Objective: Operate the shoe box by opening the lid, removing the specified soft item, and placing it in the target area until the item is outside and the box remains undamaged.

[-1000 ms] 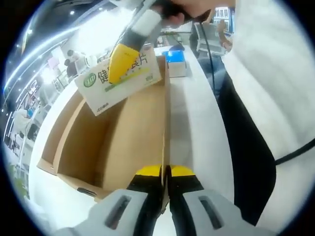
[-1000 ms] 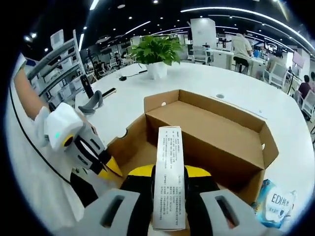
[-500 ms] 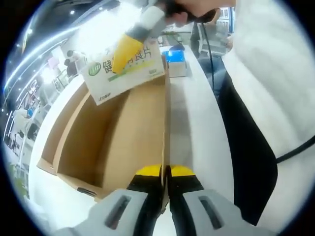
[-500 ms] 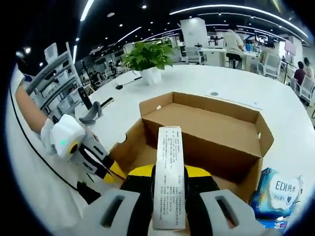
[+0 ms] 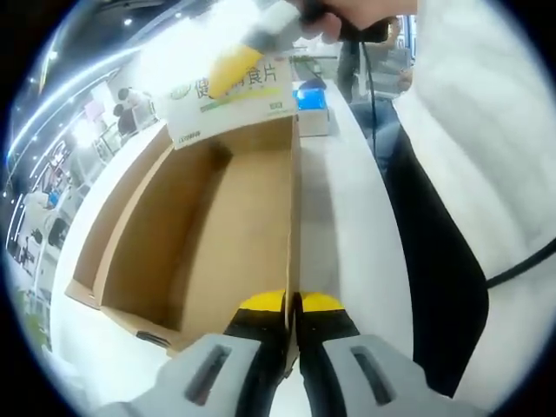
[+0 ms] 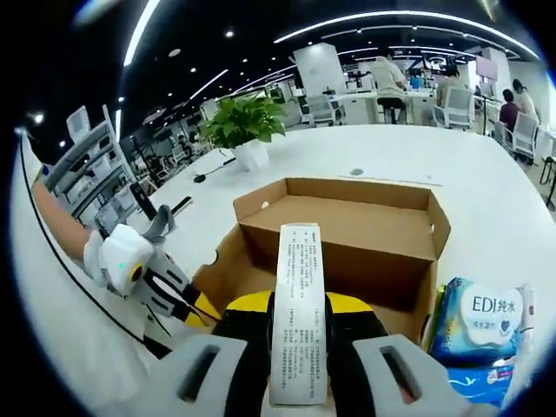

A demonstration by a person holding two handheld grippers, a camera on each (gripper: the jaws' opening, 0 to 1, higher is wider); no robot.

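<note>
- Step in hand, as I judge it: carry the item out of the shoe box (image 6: pixel 347 221) and set it on the desk (image 6: pixel 486 187).
- Right gripper (image 6: pixel 298 317) jaws pinch a flat carton (image 6: pixel 295 304) edge-on, narrow printed side facing the camera.
- In the left gripper view the carton (image 5: pixel 230 95) hangs above the far end of the box, clear of its walls, under the right gripper's yellow jaw.
- Left gripper (image 5: pixel 291 304) jaws are pressed together on the box's side wall (image 5: pixel 294 217), steadying it.
- To do it well: keep the pinch firm, lift straight so the carton doesn't catch the rim, move well past the flaps before lowering.
- Left side should only hold, not pull; that cardboard wall looks thin and could crease.
- Carton: white, green logo and band, large Chinese characters, small print on the thin side; looks rigid, not soft.
- Box: plain brown cardboard, lid open, inside looks bare.
- Blue tissue pack (image 6: pixel 482 321) lies on the desk just beside the box; avoid it when setting down.
</note>
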